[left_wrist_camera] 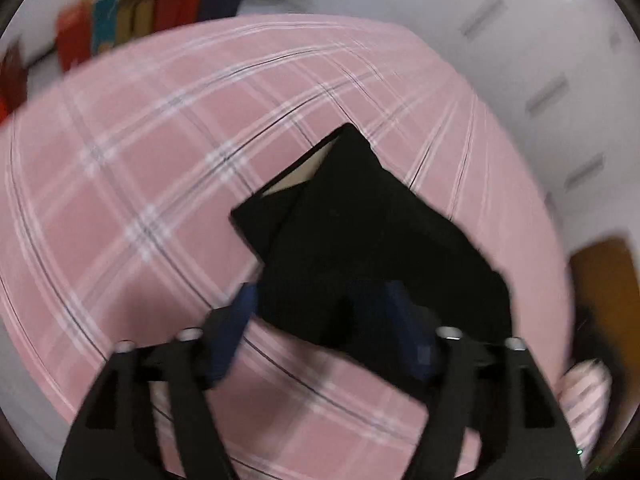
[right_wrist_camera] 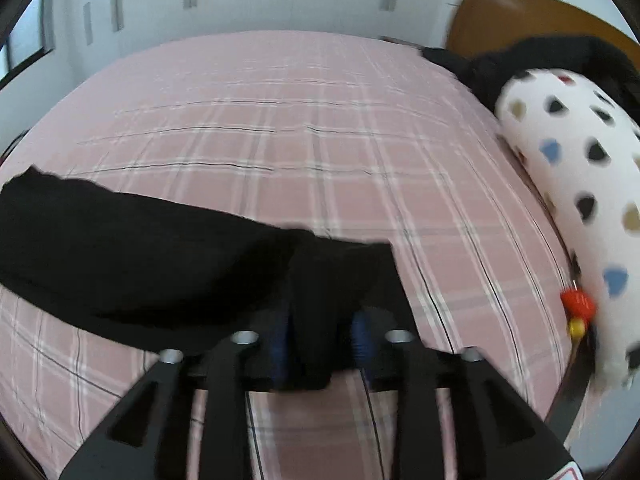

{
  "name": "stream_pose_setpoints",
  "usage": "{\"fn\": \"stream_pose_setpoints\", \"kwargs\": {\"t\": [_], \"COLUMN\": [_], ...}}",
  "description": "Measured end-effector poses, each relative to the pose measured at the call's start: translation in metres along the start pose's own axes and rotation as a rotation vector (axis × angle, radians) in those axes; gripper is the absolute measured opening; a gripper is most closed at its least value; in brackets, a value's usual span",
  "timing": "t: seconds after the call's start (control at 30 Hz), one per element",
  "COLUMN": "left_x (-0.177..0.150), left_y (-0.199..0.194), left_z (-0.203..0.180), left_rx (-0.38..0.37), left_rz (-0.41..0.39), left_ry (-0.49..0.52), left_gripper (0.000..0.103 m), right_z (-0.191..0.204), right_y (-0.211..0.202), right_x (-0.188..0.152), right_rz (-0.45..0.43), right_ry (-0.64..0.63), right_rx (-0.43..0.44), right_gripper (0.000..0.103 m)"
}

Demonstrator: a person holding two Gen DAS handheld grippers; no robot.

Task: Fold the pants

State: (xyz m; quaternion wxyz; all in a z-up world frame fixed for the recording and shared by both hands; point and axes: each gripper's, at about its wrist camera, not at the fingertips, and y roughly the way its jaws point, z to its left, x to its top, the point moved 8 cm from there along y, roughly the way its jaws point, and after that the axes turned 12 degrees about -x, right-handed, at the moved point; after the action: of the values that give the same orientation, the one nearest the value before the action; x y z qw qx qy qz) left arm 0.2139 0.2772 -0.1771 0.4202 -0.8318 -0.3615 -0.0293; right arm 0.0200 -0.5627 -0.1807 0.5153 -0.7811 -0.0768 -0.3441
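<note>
Black pants (left_wrist_camera: 360, 236) lie folded on a pink plaid bed (left_wrist_camera: 140, 160), with a pale inner lining showing at the far corner. My left gripper (left_wrist_camera: 320, 304) stands open over the near edge of the pants, blue fingers (left_wrist_camera: 240, 316) wide apart, and nothing is held between them. In the right wrist view the pants (right_wrist_camera: 140, 248) stretch to the left across the bed (right_wrist_camera: 320, 120). My right gripper (right_wrist_camera: 322, 320) is shut on a bunched end of the pants, and the cloth hides the fingertips.
A white polka-dot bolster pillow (right_wrist_camera: 568, 168) with a small red and yellow toy (right_wrist_camera: 576, 308) lies at the right, black clothes (right_wrist_camera: 540, 56) and a brown headboard (right_wrist_camera: 520, 12) behind it. Coloured clothes (left_wrist_camera: 140, 12) hang at the far wall. A white wardrobe (left_wrist_camera: 520, 60) is beyond the bed.
</note>
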Motion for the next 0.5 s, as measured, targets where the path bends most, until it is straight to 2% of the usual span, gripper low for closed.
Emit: {"fn": "stream_pose_setpoints", "kwargs": {"t": [0.03,0.07,0.17,0.3,0.37,0.4,0.43,0.5], "left_x": [-0.003,-0.007,-0.019,-0.026,-0.022,-0.015,-0.006,0.012], "left_y": [0.003,0.006,0.029,0.053,0.058,0.056,0.049,0.028], "left_z": [0.0,0.0,-0.003,-0.01,-0.007,-0.006,-0.01,-0.016], "left_rx": [-0.015,-0.027,-0.069,-0.166,-0.134,-0.115,-0.136,-0.126], "left_rz": [0.004,0.017,0.083,0.149,0.16,0.161,0.15,0.096], "left_ry": [-0.031,-0.063,-0.195,-0.386,-0.412,-0.393,-0.378,-0.325], "left_gripper": [0.077,0.08,0.082,0.08,0.04,0.009,0.008,0.007], "right_z": [-0.007,-0.011,-0.013,0.002,0.013,0.015,0.017,0.021], "right_y": [-0.008,-0.012,-0.034,-0.059,-0.065,-0.064,-0.063,-0.064], "right_x": [-0.005,-0.009,-0.024,-0.043,-0.049,-0.052,-0.054,-0.054], "right_rz": [-0.005,-0.007,0.001,0.022,0.05,0.066,0.085,0.108], "right_ry": [0.052,0.086,0.172,0.196,0.223,0.241,0.279,0.347], "right_rx": [0.002,0.005,0.05,0.116,0.161,0.181,0.217,0.286], "right_gripper": [0.061,0.064,0.064,0.066,0.069,0.07,0.07,0.07]}}
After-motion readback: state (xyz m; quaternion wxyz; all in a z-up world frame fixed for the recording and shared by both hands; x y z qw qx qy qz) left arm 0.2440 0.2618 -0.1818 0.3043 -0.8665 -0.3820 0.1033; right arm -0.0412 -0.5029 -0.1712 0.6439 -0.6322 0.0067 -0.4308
